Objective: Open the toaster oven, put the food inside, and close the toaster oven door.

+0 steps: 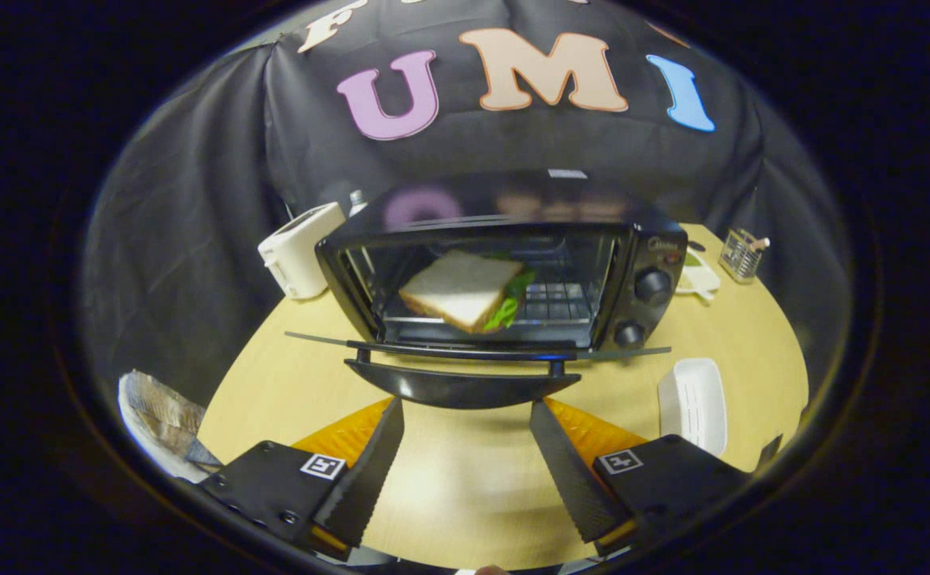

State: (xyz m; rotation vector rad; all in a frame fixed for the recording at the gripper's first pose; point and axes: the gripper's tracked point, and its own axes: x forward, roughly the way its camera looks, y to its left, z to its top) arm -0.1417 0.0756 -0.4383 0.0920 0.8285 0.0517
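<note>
Looking along the claw [465, 415], its two fingers are spread wide apart with nothing between them, just bare worktop [465, 479] showing in the gap. So it's open and holding nothing.

Just ahead of the fingertips sits the toaster oven [505, 271], black, with its door [465, 351] dropped all the way down so it lies flat toward the claw. The door's curved handle [461, 387] is the nearest bit, right in front of the fingertips and pretty much centred between them, close but not touching as far as I can tell.

The sandwich [465, 291] is already inside the oven, on the wire rack [553, 303], toward the left side of the opening. White bread on top, some green lettuce poking out on its right edge, and it looks a bit tilted. Two round knobs [653, 285] are stacked on the oven's right panel.

Other stuff around: a white toaster [297, 251] to the left of the oven, a white oblong dish [693, 403] on the near right, a small clear holder [741, 254] at the far right, and a crinkly wrapper thing [157, 411] off the worktop's near left edge. Something orange [345, 435] lies on the worktop under the fingers, partly hidden by them.
</note>
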